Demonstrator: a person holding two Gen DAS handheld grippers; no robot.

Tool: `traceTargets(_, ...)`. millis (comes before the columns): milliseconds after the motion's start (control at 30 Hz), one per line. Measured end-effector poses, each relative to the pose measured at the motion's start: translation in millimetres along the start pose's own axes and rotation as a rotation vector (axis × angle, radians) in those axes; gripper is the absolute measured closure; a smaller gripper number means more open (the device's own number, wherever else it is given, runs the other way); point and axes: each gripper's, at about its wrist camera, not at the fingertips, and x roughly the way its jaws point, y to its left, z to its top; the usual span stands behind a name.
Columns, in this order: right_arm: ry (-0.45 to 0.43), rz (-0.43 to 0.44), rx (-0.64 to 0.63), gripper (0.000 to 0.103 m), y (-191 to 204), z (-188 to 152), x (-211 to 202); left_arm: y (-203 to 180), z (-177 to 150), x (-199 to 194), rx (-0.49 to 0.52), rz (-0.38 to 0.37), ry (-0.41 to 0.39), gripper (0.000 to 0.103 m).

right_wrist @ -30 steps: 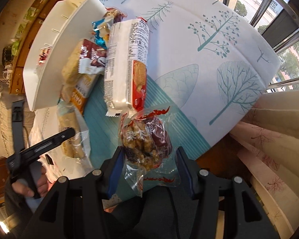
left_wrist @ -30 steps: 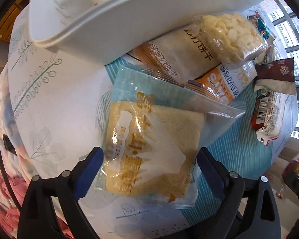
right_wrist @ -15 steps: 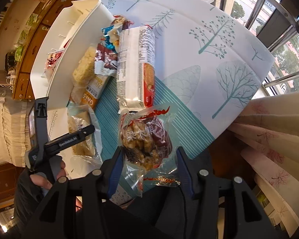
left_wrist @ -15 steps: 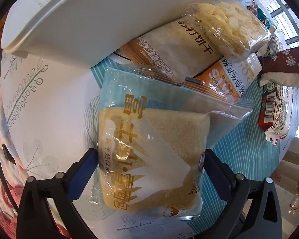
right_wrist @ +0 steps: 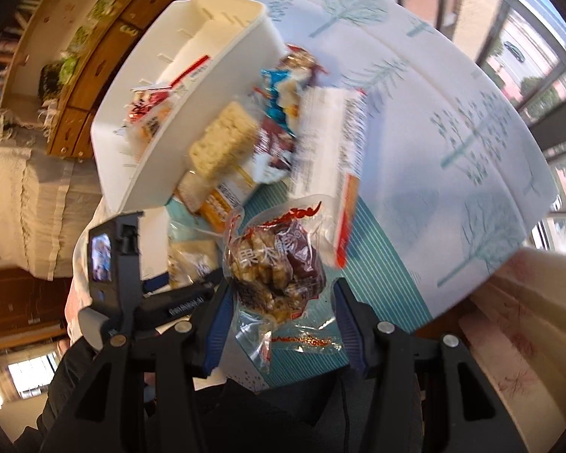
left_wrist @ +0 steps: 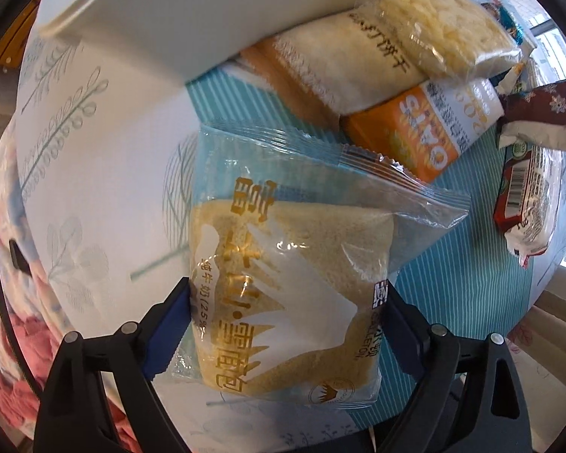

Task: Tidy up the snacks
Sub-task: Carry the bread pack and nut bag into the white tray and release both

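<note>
White storage bin [right_wrist: 192,120]: rigid, on worktop [right_wrist: 452,120].
Bread packet [left_wrist: 283,287]: soft, crushable; left gripper [left_wrist: 283,324] fingers grasp its sides above worktop.
Nut-candy bag [right_wrist: 279,268]: light, slippery film; right gripper [right_wrist: 281,324] fingers grasp it.

Ahead of my left tongs [left_wrist: 283,324] the bread packet [left_wrist: 283,287] fills the gap, and beyond it the white bin [left_wrist: 192,19] wall and stacked cracker packs [left_wrist: 343,64] block the way. I see bare surface [left_wrist: 94,173] open along the bin's near wall.
</note>
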Motion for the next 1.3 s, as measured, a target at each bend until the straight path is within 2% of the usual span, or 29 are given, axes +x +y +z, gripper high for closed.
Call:
traceTargets(267, 0.026, 0.038, -0.105, 0.051, 14.8, 34.9, -4.9, 7.8, -27.4, -15.5, -0.111, -0.017, 0.05, 0.012)
traceTargets(533, 0.04, 0.077, -0.215, 0.051, 31.6, 66.4, -13.2, 20.9, -50.8, -65.8, -0.225, -0.026, 0.024, 0.012)
traceTargets(767, 0.043, 0.131, -0.296, 0.051, 50.7, 99.0, -18.5, 43.2, -32.4, -132.9, -0.3, -0.021, -0.052, 0.012)
traceTargets(900, 0.03, 0.167, -0.338, 0.051, 61.4, 119.0, -21.0, 38.2, -13.0, -174.6, -0.332, -0.036, -0.116, 0.012)
traceTargets(1133, -0.022, 0.226, -0.43, 0.051, 77.1, 153.1, -21.9, 38.0, 35.3, -216.9, -0.401, -0.042, -0.227, 0.012)
traceTargets(1300, -0.061, 0.253, -0.485, 0.051, 82.8, 174.7, -17.6, 45.1, 68.6, -224.7, -0.484, -0.073, -0.316, 0.011)
